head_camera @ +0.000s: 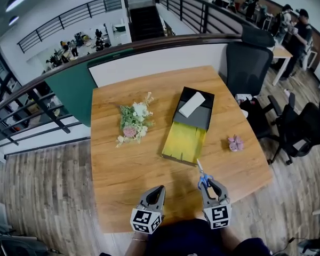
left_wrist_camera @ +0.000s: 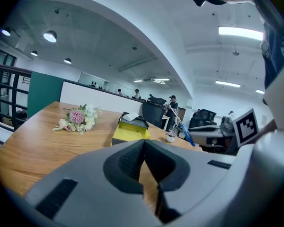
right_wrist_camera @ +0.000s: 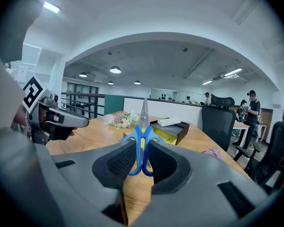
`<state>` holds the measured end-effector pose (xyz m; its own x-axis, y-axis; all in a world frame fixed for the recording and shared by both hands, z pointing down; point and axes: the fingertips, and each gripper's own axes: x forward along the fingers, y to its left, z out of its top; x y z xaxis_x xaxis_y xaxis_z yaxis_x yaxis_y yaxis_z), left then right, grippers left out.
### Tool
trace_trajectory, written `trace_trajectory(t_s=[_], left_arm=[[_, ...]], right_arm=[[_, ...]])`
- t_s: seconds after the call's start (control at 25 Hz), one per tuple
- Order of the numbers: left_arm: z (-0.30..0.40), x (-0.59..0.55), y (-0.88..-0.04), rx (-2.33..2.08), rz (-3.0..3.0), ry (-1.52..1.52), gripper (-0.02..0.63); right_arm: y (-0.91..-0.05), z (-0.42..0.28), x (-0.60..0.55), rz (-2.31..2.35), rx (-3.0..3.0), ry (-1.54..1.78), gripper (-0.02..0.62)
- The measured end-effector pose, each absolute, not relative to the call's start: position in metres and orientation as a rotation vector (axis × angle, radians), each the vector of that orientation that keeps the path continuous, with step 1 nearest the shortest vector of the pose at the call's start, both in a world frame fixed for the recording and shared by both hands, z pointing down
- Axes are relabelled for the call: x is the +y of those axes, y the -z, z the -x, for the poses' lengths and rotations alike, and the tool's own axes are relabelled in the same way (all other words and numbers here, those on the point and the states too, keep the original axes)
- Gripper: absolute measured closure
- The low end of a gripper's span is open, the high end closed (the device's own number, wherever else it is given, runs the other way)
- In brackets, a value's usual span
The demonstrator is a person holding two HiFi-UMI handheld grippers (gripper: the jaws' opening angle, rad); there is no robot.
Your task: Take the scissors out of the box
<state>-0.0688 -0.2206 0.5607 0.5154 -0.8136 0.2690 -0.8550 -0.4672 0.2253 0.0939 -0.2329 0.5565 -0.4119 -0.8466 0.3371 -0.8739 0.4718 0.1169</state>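
Blue-handled scissors [head_camera: 202, 177] [right_wrist_camera: 142, 141] sit in my right gripper [head_camera: 206, 185] [right_wrist_camera: 141, 157], which is shut on their handles; the closed blades point away toward the box. The box [head_camera: 188, 125] [right_wrist_camera: 171, 128] [left_wrist_camera: 130, 129] lies mid-table: a black tray with a white card in it and a yellow flap folded out toward me. My left gripper [head_camera: 158, 191] [left_wrist_camera: 144, 159] hovers over the table's near edge with its jaws pressed together and nothing between them.
A flower bouquet [head_camera: 134, 122] [left_wrist_camera: 77, 118] [right_wrist_camera: 124, 119] lies left of the box and a small pink flower [head_camera: 235, 143] [right_wrist_camera: 211, 151] to its right on the wooden table [head_camera: 122, 169]. Black office chairs [head_camera: 249, 63] stand beyond the right edge. People stand further back.
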Motion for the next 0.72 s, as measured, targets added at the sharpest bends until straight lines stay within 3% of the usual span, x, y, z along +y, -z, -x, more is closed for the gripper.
trace_trajectory(t_s=[0.72], left_arm=[[0.078, -0.227, -0.560, -1.464, -2.406, -0.163, 0.603]], right_arm=[[-0.559, -0.100, -0.239, -1.461, -2.361, -0.122, 0.499]])
